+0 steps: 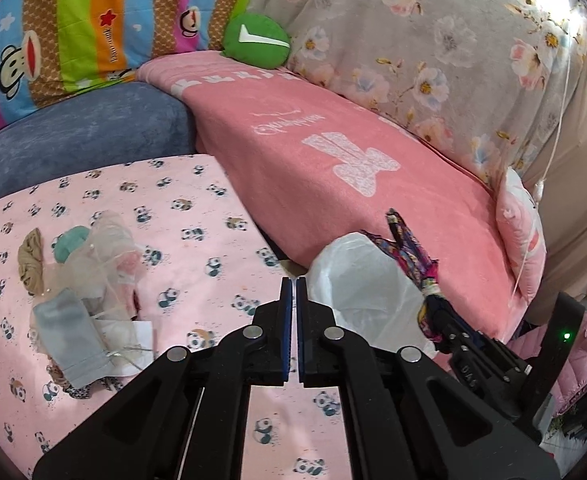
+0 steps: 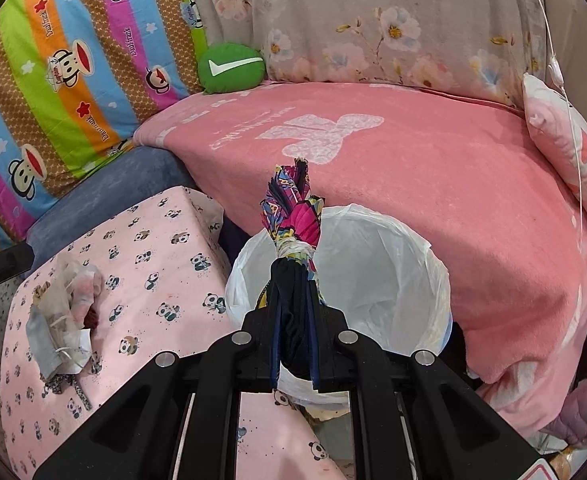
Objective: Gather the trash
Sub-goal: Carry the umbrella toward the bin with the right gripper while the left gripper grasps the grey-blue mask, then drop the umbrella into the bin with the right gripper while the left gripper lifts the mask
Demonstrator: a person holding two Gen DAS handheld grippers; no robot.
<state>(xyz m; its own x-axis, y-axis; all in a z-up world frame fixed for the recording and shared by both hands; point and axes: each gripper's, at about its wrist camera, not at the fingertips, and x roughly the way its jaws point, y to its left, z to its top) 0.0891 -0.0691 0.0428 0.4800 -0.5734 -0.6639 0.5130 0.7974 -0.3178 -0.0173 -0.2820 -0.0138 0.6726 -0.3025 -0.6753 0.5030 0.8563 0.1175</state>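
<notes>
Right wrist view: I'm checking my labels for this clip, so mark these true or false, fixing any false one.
1. The right hand-held gripper is shut on the colourful cloth bundle. True.
2. The bundle is held over the white-lined bin. True.
3. The left hand-held gripper grips a tissue. False: it is shut on nothing.
4. The panda cloth is bare. False: a pile of scraps lies there.

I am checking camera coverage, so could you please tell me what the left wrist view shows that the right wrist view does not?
Only the left wrist view shows the teal item in the trash pile and the left tongs, shut and empty. Only the right wrist view looks into the white bin bag beneath the colourful cloth bundle gripped by the right tongs. Both show the panda-print surface and green cushion.
</notes>
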